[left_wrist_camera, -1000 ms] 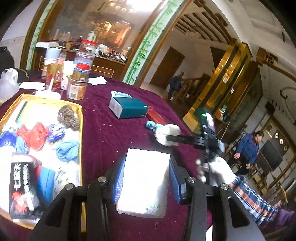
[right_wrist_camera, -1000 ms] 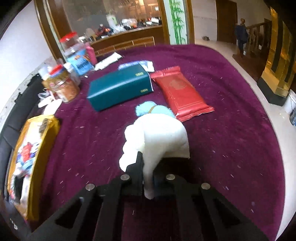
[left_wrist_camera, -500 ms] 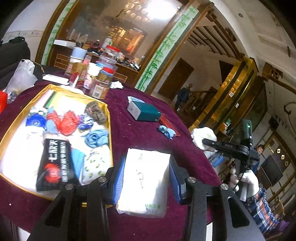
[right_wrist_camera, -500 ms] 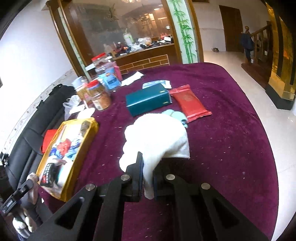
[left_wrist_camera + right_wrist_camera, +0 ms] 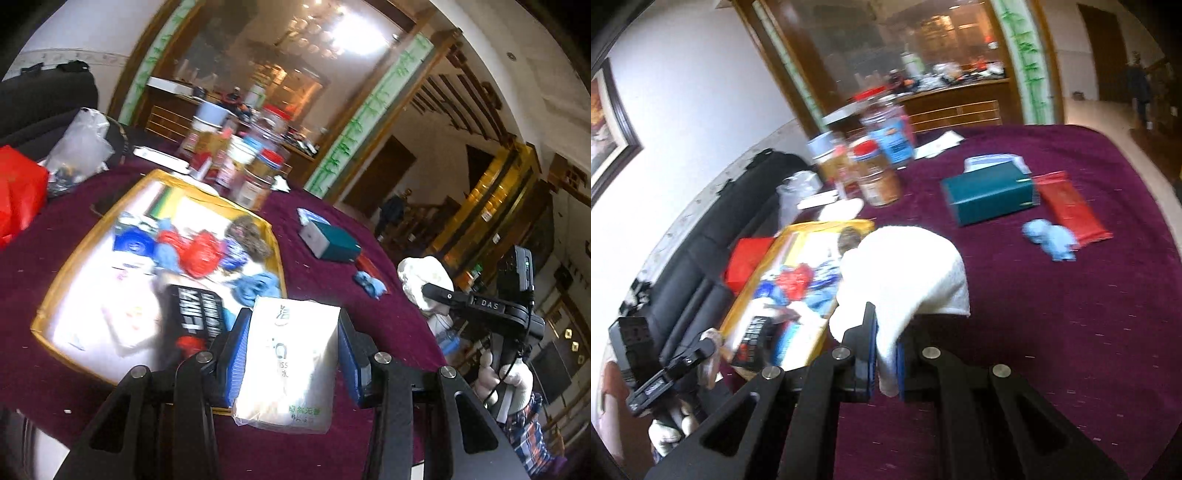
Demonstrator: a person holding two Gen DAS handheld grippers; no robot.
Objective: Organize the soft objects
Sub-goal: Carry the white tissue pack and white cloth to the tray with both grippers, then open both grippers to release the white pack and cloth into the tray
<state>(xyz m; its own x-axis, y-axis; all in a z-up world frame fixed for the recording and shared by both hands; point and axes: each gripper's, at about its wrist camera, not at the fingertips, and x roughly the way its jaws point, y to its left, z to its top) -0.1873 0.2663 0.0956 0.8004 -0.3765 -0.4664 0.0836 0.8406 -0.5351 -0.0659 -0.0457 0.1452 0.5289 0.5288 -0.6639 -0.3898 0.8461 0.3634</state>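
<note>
Plainly, both grippers were loaded; the left gripper (image 5: 291, 354) stood partly open, its blue pads pressed on the sides of a white tissue pack (image 5: 288, 362), while the right gripper (image 5: 886, 354) was pinched fully shut on a white towel (image 5: 908, 273) that draped over its fingers. In the left wrist view the yellow-rimmed tray (image 5: 55, 288), already crowded with soft items, lay at centre left, up and to the left of the pack, whose far top corner overlapped the tray's near right corner; the pack's long axis ran roughly along the fingers. In the right wrist view the tray sat at left of centre, just left of the towel; the left hand looked the nearer. A small blue soft toy (image 5: 1051, 240) remained on the purple cloth (image 5: 1071, 332) at right.
</note>
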